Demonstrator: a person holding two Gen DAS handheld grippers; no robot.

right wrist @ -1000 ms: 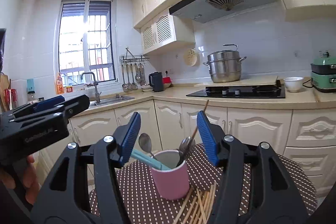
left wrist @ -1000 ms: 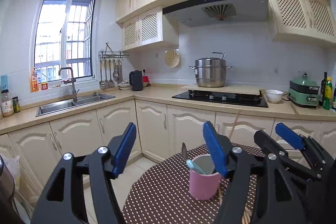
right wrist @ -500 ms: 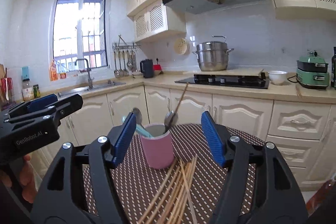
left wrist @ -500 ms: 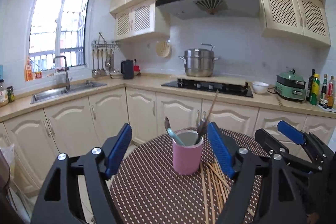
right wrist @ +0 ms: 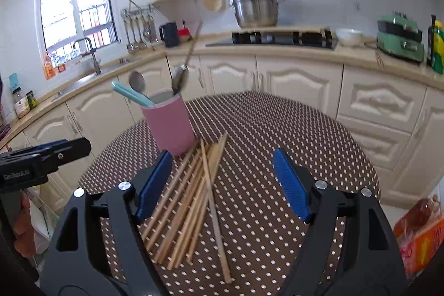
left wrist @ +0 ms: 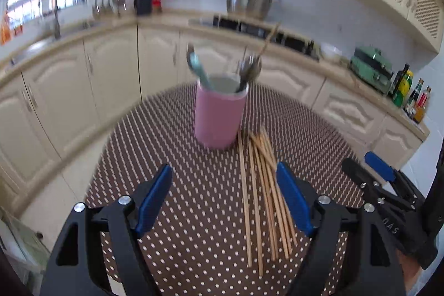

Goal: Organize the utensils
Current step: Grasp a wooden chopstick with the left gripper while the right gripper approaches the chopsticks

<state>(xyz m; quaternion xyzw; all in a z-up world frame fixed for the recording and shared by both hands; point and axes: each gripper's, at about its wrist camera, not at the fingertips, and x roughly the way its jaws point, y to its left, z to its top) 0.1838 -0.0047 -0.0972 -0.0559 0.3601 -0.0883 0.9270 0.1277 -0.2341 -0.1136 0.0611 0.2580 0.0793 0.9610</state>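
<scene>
Dotted tablecloth [right wrist: 277, 129]: loose wooden chopsticks [right wrist: 191, 201] beside pink cup [right wrist: 169, 126].

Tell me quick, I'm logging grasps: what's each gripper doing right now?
Left gripper: jaws opening, holding nothing, above the chopsticks.
Right gripper: jaws opening, holding nothing, chopsticks lying loose beneath it.

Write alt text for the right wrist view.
The right hand-held gripper, jaws opening and empty, hangs over loose wooden chopsticks on a dotted brown table. Behind them a pink utensil cup holds spoons, with the kitchen counter beyond.
</scene>
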